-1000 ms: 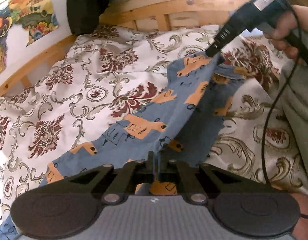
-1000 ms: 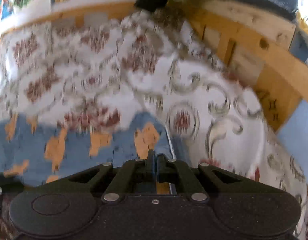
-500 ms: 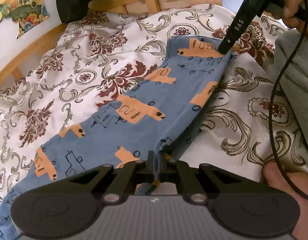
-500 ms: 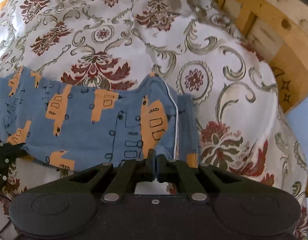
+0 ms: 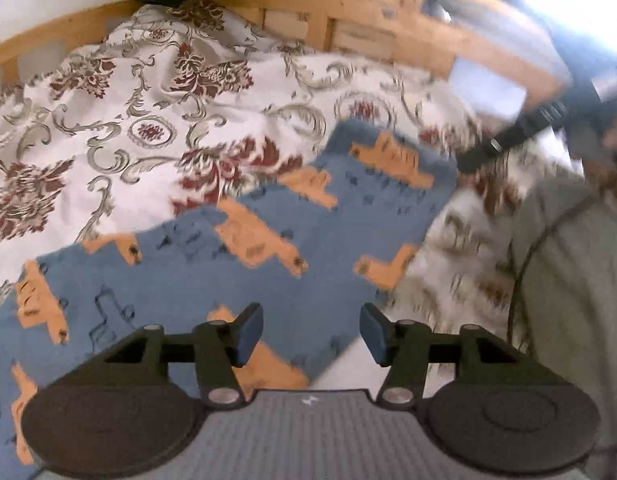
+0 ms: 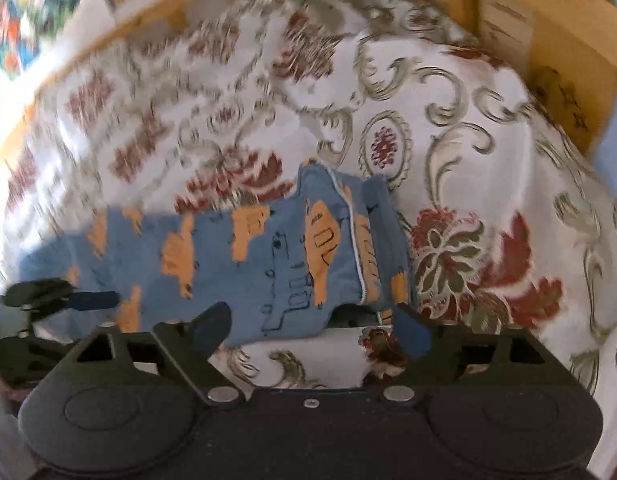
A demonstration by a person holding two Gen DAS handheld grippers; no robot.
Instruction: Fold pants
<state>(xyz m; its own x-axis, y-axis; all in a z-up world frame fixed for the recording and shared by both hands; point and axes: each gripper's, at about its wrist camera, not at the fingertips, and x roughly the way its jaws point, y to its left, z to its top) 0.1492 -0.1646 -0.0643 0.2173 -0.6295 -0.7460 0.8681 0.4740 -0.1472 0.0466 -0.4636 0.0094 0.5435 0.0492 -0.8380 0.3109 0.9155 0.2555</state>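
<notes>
Blue pants [image 5: 244, 248] with orange print lying flat on the floral bedspread [image 5: 120, 120], inside a wooden bed frame [image 5: 348, 12]. Left hand-held gripper [image 5: 311, 338] released, jaws spread just above the cloth. Right hand-held gripper [image 6: 310, 326] likewise released, jaws apart at the pants' near edge, grasping nothing.

Open floral bedspread [image 5: 120, 128] beyond and left of the pants [image 5: 212, 272], free for passage. Hemmed in at the far edge by the wooden bed frame [image 5: 348, 12]. Blocked to the right by the right gripper [image 5: 488, 152] (blurred) and a grey-clad leg [image 5: 576, 280], with a dangling cable [image 5: 520, 264].
</notes>
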